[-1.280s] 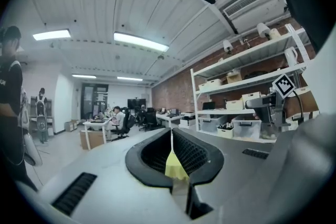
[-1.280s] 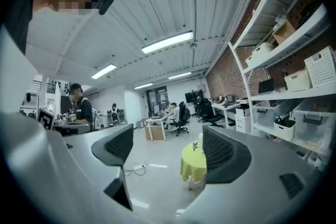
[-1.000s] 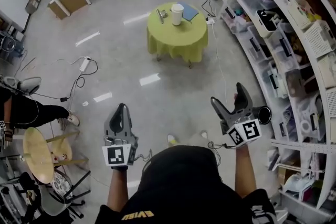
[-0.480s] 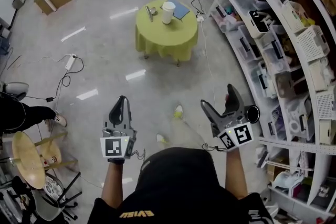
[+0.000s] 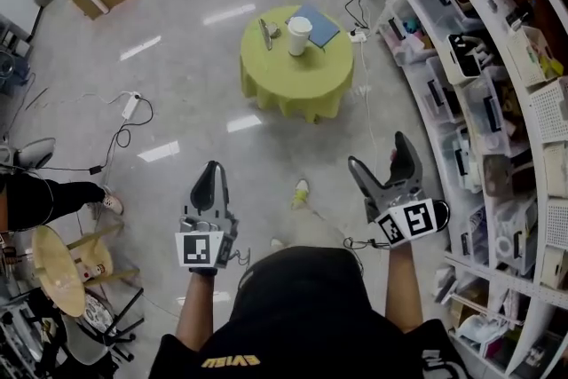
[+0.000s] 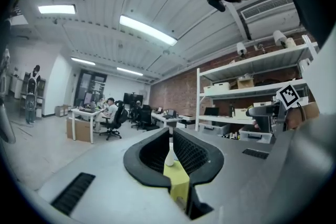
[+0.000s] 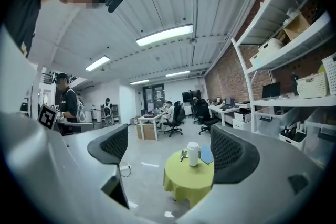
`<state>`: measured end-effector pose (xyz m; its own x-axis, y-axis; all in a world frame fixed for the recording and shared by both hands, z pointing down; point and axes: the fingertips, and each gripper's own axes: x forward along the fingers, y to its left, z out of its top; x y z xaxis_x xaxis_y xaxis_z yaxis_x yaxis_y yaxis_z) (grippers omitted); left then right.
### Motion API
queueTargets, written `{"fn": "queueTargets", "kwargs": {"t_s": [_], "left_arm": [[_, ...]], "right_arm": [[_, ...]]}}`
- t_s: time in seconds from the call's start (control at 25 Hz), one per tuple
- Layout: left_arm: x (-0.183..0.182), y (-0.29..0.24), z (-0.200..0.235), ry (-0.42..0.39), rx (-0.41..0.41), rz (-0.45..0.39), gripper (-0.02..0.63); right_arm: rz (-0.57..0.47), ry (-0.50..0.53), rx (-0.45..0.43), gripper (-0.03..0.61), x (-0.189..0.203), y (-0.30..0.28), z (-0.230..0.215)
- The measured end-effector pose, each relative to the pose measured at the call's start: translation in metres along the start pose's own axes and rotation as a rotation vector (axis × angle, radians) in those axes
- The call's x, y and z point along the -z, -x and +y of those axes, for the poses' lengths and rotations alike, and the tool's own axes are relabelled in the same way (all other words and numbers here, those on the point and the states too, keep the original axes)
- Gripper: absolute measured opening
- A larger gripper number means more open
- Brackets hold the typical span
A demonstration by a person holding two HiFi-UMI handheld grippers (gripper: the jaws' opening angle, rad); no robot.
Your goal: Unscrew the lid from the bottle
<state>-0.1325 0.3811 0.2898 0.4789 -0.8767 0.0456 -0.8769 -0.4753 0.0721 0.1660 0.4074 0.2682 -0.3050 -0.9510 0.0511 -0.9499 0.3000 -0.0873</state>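
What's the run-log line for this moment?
left gripper: jaws shut, empty | right gripper: jaws open, empty | bottle: upright on round table, untouched, ahead of both

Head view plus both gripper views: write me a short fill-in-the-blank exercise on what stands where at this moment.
1. The white bottle stands on a ____ yellow-green table.
2. The left gripper has its jaws ____.
3. The right gripper has its jaws ____, with nothing held.
4. The flat book lying beside the bottle is ____ in colour.
Missing words: round; shut; open; blue.
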Motion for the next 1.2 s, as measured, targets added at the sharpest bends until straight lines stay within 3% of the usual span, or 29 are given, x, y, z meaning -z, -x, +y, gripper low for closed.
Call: {"fn": "queueTargets", "kwargs": {"t_s": [0.2, 0.32, 0.48, 0.64, 0.76, 0.88, 1.2], "left_arm": [[-0.017, -0.085, -0.023, -0.052, 0.015, 0.010, 0.020], [-0.028, -0.119, -0.037, -0.057, 0.031, 0.022, 0.020], [-0.015, -0.150, -0.034, -0.056, 0.025, 0.051, 0.022], [-0.009, -0.182, -0.028, -0.060, 0.008, 0.055, 0.051], [-0.008, -0.206, -0.022, -0.071, 0.002, 0.059, 0.108], [-0.006, -0.228, -0.016, -0.096, 0.006, 0.057, 0.114], [0.013, -0.284, 0.026, -0.068, 0.038, 0.050, 0.114]], "right_arm": [[0.006, 0.014, -0.033, 0.472, -0.003, -0.050, -0.059], [0.012, 0.009, -0.116, 0.472, 0.005, -0.082, -0.074], [0.002, 0.068, -0.206, 0.469, 0.000, -0.121, -0.089], [-0.004, 0.037, -0.215, 0.462, -0.008, -0.147, -0.108], [0.025, 0.036, -0.213, 0.457, -0.004, -0.162, -0.118], [0.062, 0.024, -0.204, 0.456, 0.006, -0.177, -0.127], [0.120, 0.029, -0.143, 0.449, 0.021, -0.236, -0.134]]}}
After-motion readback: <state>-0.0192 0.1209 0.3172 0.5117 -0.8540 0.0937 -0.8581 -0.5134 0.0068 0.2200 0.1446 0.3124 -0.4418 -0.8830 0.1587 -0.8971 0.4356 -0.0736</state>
